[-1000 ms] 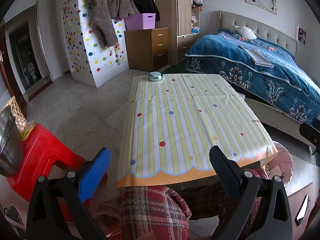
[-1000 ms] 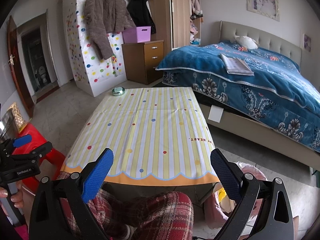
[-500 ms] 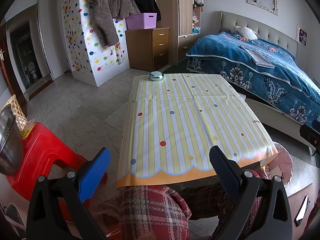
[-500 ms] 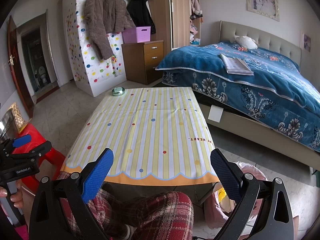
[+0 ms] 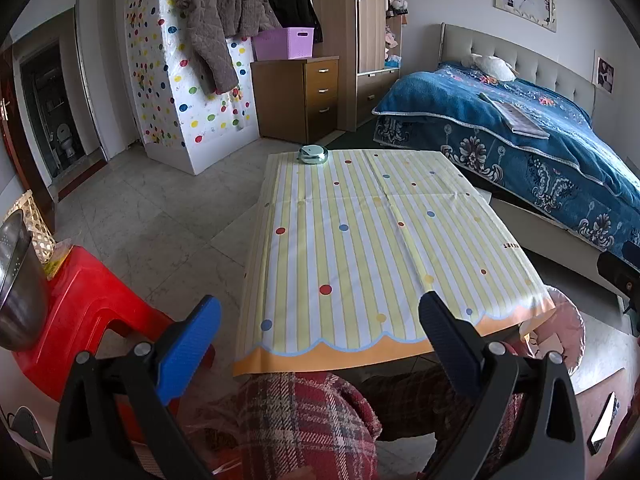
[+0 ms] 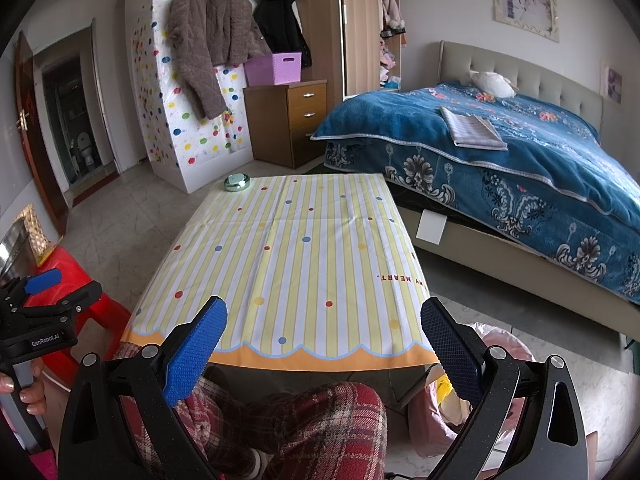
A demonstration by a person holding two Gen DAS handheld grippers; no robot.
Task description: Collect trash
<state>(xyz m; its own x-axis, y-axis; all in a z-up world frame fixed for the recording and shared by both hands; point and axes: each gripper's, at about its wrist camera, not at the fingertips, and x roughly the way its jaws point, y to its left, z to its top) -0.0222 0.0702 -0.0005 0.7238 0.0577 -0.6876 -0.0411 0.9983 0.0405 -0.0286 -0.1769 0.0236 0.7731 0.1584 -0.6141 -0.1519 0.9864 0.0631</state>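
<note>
A pink trash bag (image 6: 496,396) slumped open on the floor just beyond the right tongs' right finger, with yellow scraps (image 6: 445,386) inside.

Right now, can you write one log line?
left gripper: open, empty | right gripper: open, empty | yellow striped tablecloth: small round green metal tin at far corner
</note>
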